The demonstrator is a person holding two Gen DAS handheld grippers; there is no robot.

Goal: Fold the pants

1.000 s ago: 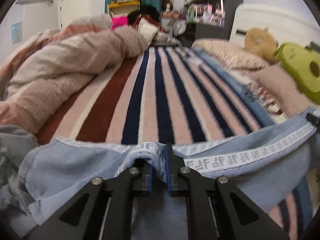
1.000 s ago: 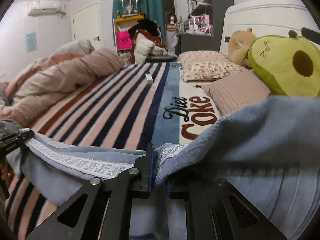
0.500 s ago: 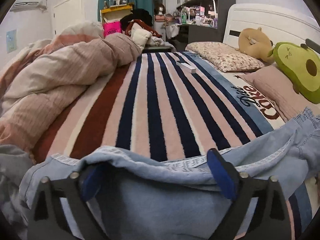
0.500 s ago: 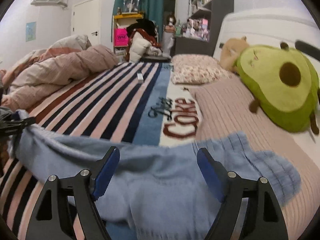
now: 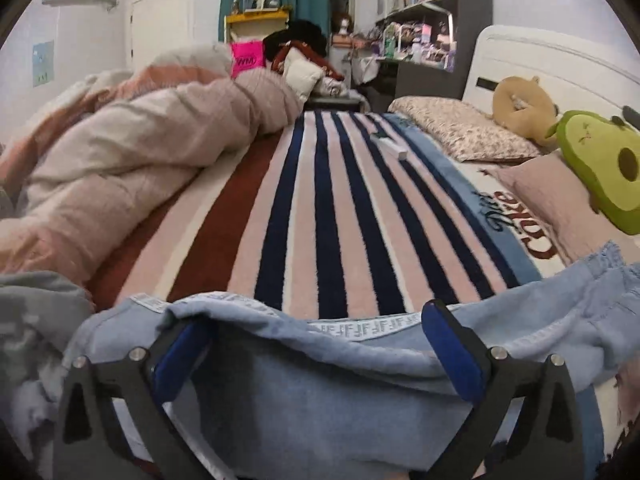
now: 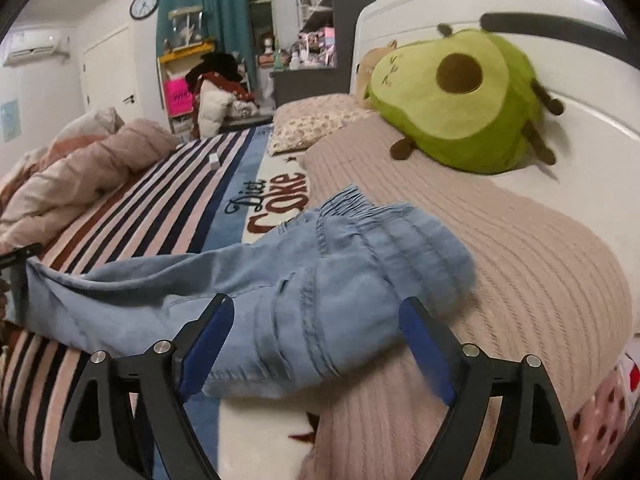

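Both tongs, left (image 5: 316, 354) and right (image 6: 316, 344), have just sprung open, released; pants (image 6: 280, 280) lie below them on the bed (image 5: 320, 208), seemingly ready for regrasping.

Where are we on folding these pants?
Done: the light-blue pants lie lengthwise across the striped blanket, waistband on the pink pillow. In hand: nothing; left gripper and right gripper jaws have just opened. Left: the remaining folds.
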